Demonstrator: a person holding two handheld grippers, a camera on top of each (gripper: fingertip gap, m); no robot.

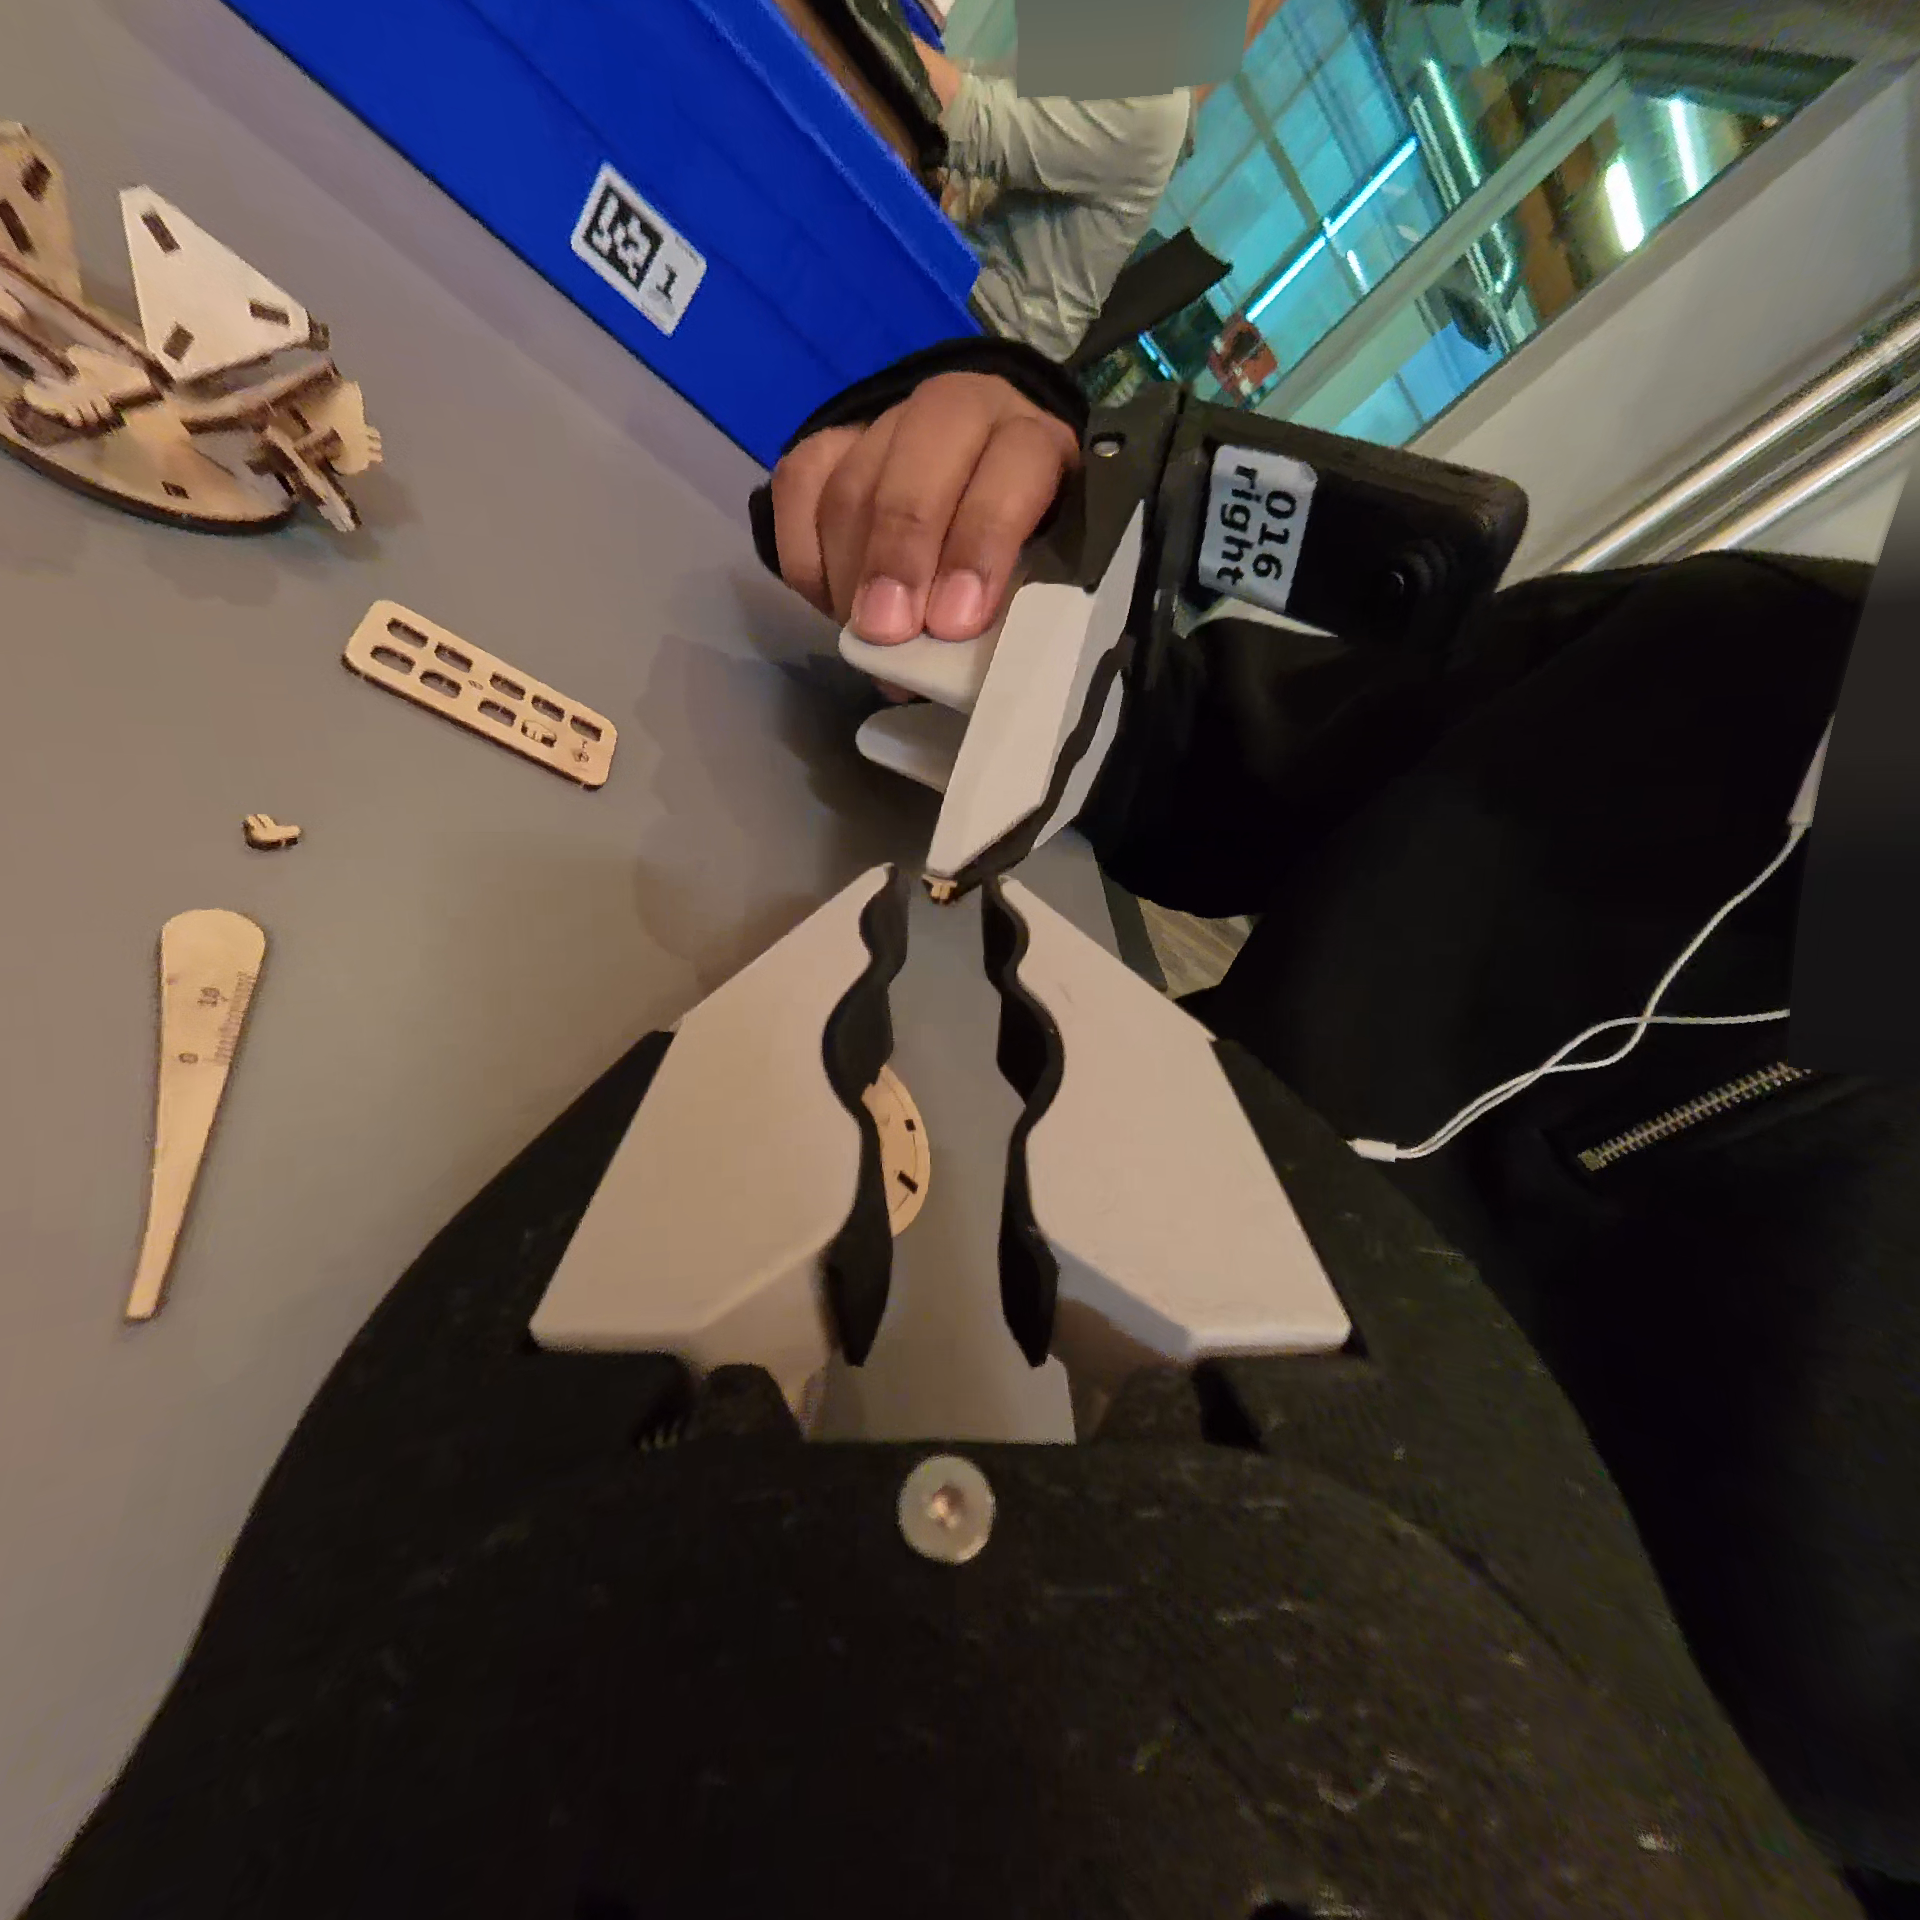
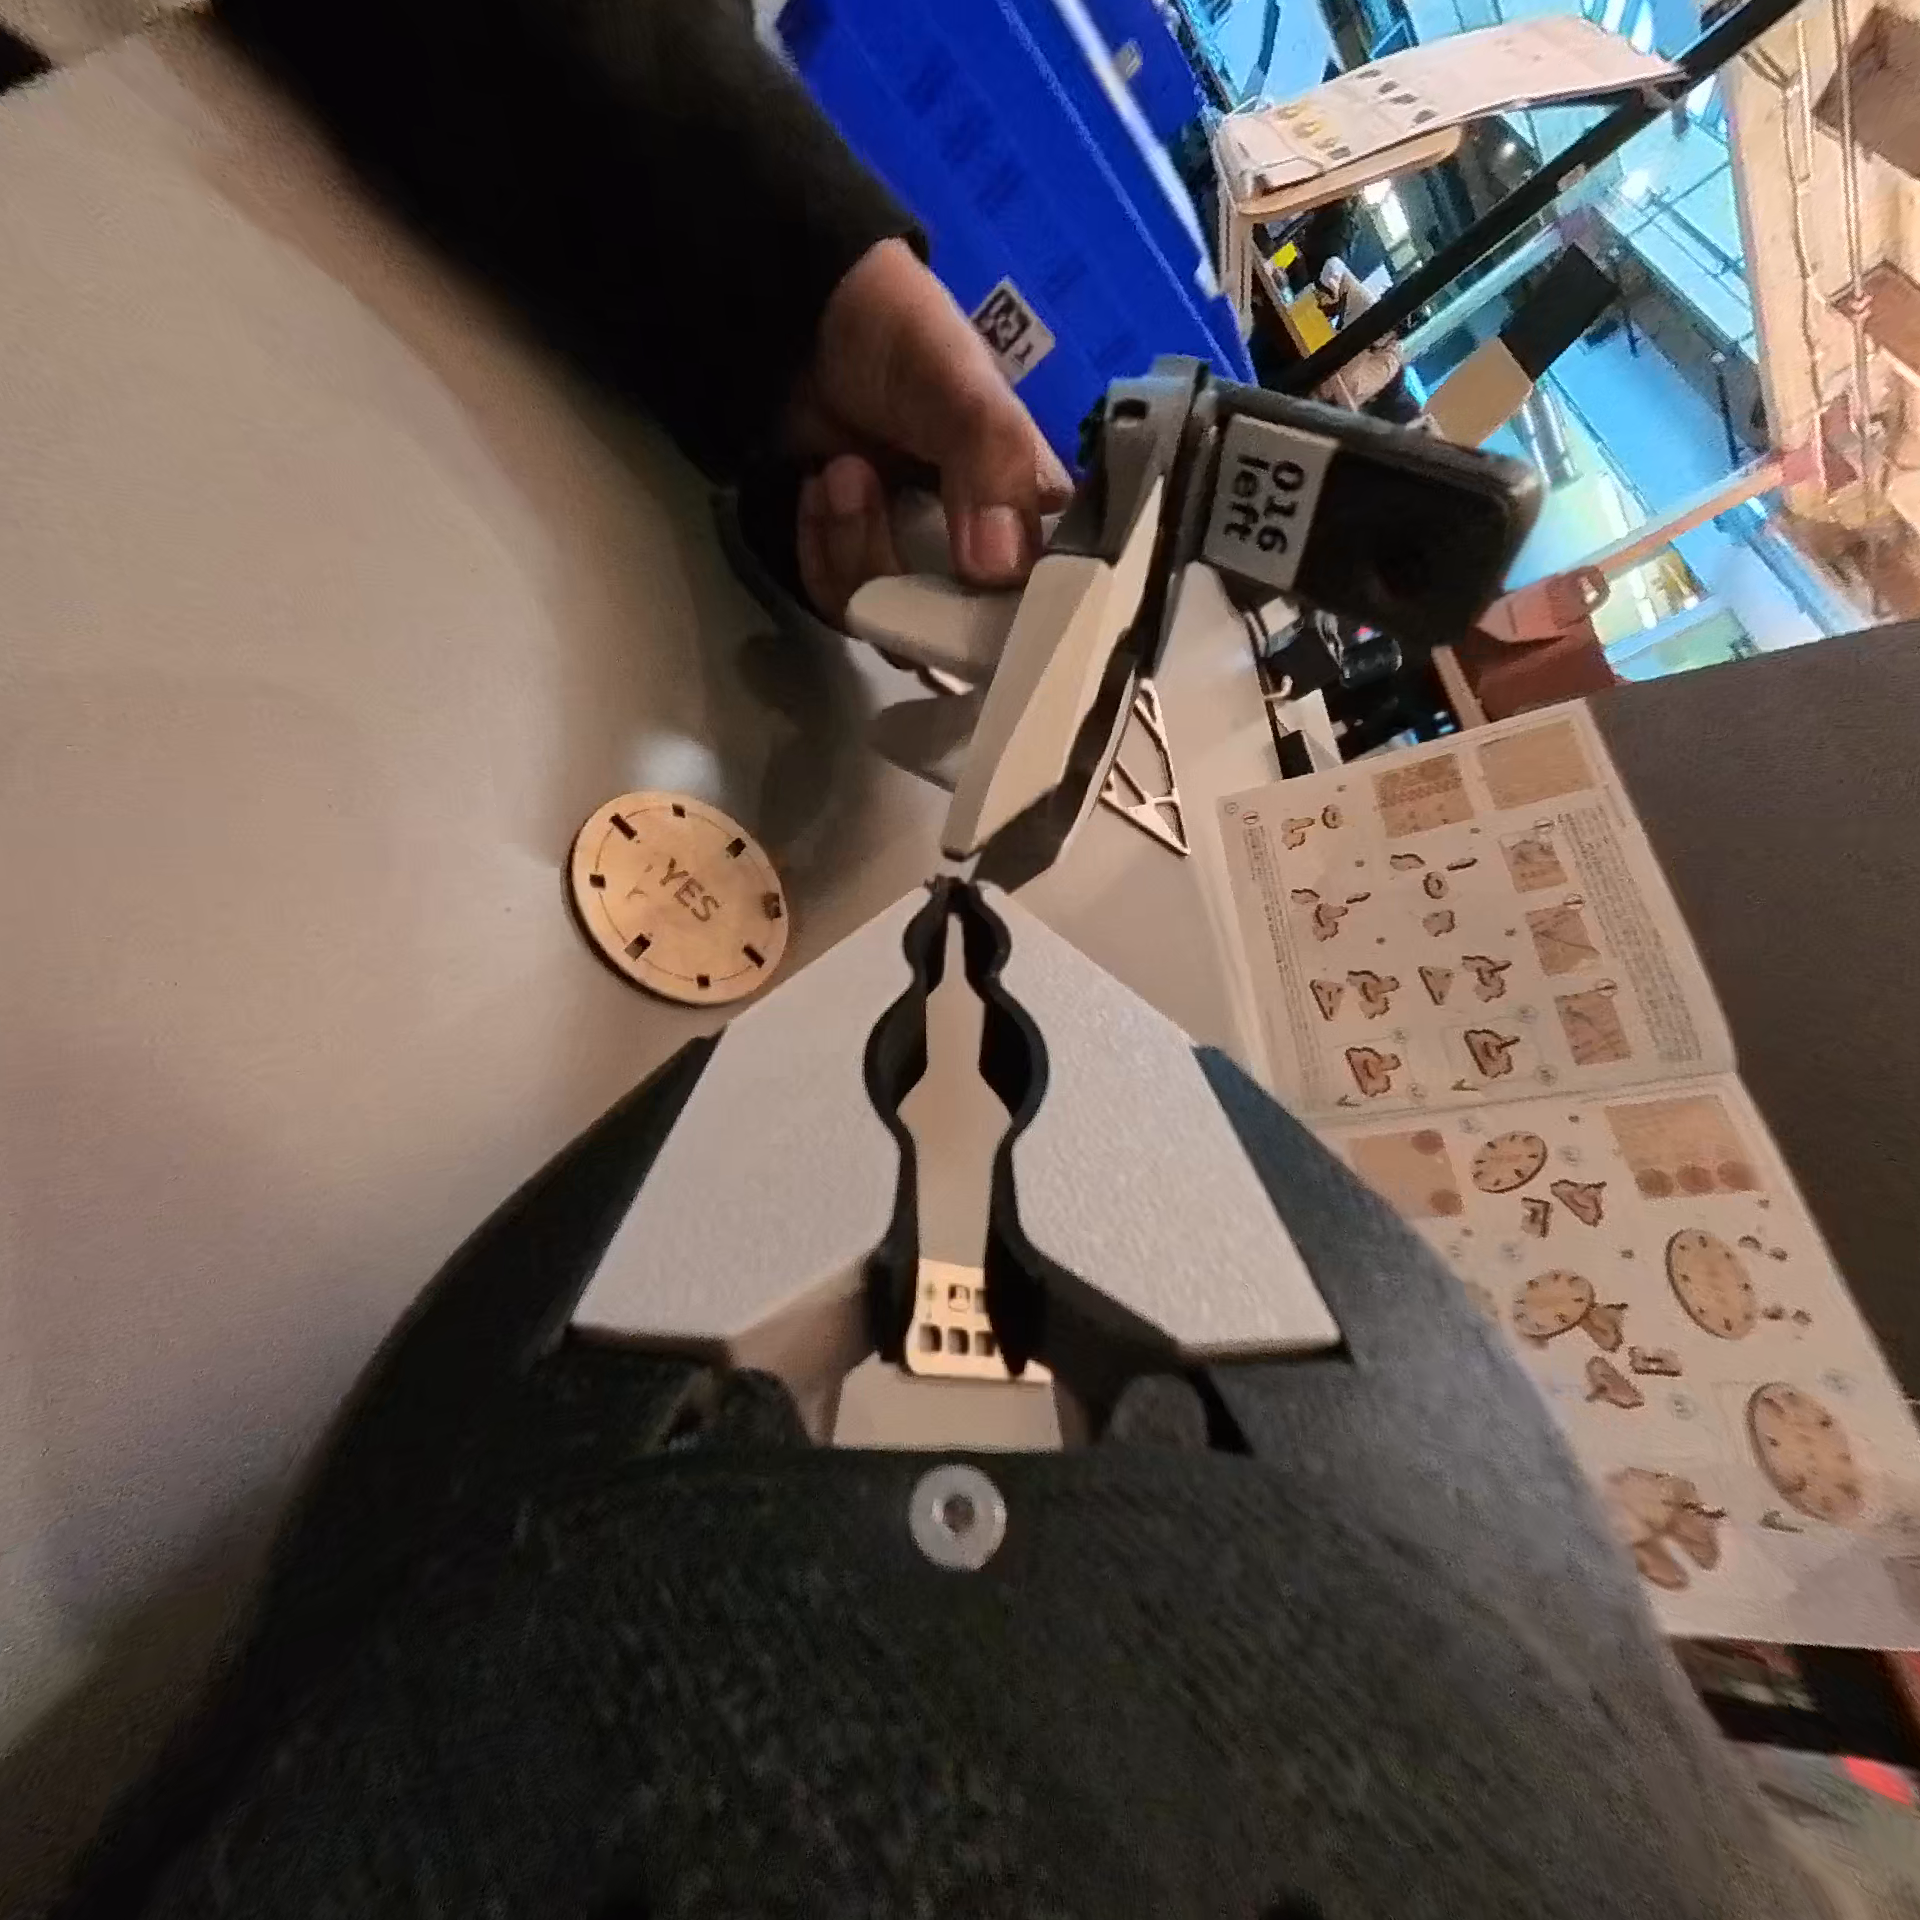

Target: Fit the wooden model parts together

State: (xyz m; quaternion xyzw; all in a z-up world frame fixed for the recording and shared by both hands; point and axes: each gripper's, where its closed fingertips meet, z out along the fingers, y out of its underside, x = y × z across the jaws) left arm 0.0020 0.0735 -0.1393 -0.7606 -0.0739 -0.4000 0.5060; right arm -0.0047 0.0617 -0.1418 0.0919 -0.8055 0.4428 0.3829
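Wooden parts, left wrist view, left to right: one half-built wooden model (image 1: 156,395) at upper left; one tapered scale strip (image 1: 192,1101) at lower left; one tiny loose peg (image 1: 272,831) above it; one slotted strip (image 1: 480,691) left of centre.
Blue crate (image 1: 644,156): one, along the top, with one square marker sticker.
Left gripper (image 1: 940,883): jaws parted a little, nothing pressed between the pads; the gap sits at the other tool's tip.
Small wooden peg (image 1: 942,889): one, at frame centre, pinched at the very tip of the right gripper (image 2: 943,896), whose fingertips are closed on it; it lies between the left fingertips, contact there not clear.
Hands: two, one on each handle; the right hand (image 1: 914,509) is above centre.
Right wrist view, left to right: one round wooden disc (image 2: 675,914) at centre left; one open triangular frame piece (image 2: 1148,800) behind the left tool; one unfolded instruction sheet (image 2: 1507,1091) at right.
Table (image 1: 312,1403): grey.
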